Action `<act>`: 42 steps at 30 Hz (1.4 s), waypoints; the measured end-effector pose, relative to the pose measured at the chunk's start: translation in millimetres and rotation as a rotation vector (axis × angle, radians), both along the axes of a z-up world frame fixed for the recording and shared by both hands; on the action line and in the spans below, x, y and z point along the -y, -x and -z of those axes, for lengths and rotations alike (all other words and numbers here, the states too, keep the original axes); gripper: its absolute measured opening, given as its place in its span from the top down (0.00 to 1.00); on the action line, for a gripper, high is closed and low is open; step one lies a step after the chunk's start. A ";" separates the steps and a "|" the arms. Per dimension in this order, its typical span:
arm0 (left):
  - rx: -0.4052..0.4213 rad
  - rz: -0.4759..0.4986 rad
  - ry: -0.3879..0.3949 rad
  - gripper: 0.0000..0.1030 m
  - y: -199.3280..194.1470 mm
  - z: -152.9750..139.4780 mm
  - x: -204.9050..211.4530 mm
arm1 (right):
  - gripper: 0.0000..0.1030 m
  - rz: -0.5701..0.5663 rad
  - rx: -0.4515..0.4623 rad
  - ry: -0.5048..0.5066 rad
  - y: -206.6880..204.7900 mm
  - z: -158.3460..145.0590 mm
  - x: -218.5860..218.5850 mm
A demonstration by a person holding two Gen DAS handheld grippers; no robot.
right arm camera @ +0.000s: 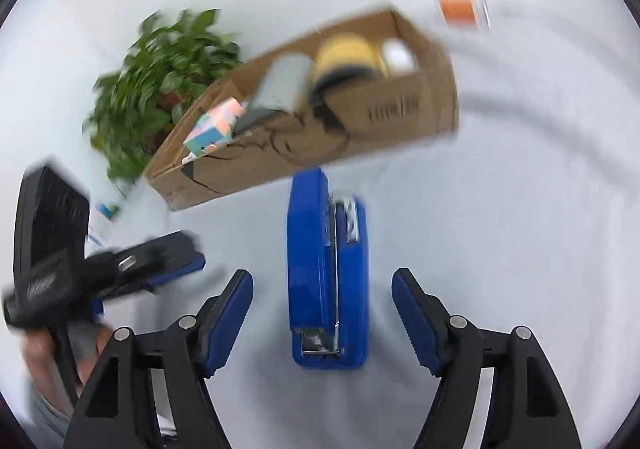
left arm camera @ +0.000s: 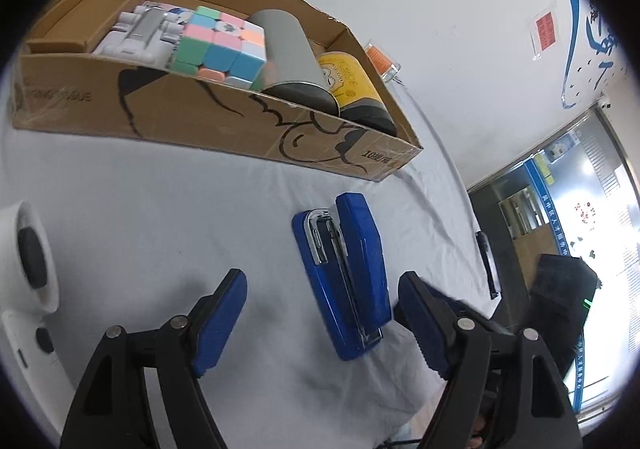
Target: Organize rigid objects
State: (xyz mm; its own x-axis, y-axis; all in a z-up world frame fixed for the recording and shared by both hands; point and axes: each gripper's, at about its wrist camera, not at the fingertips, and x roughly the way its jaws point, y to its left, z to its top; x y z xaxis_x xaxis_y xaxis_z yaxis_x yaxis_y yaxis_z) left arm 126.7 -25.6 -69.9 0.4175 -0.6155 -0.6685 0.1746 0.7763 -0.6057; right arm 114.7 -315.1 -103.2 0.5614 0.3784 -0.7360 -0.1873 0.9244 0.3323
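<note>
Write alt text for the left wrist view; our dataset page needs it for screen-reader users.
A blue stapler lies on its side on a white cloth, just ahead of the left gripper, whose jaws are open. Behind it stands a cardboard box holding a pastel puzzle cube, a grey cylinder and a yellow can.

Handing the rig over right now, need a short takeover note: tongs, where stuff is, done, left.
Left tongs: open, empty, low over the white tablecloth.
Right tongs: open, empty, straddling the blue metal-and-plastic stapler without touching it.
Stapler lies on its side on the cloth, just in front of the brown cardboard box.
Done: pastel puzzle cube, grey cylinder, yellow can and white folding stand lie in the box.
Left: grasp the stapler, box it.
</note>
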 end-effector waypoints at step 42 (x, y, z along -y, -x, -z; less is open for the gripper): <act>-0.169 0.034 0.106 0.40 0.1 44.3 -25.9 | 0.75 -0.038 -0.041 0.072 9.5 45.5 -101.6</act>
State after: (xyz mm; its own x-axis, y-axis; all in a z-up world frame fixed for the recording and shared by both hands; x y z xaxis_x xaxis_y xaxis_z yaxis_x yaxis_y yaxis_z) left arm 126.5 0.3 -114.2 0.2822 -0.6980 -0.6582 0.0885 0.7021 -0.7066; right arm 105.2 -213.6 -148.7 0.5166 0.3441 -0.7840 -0.2107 0.9386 0.2732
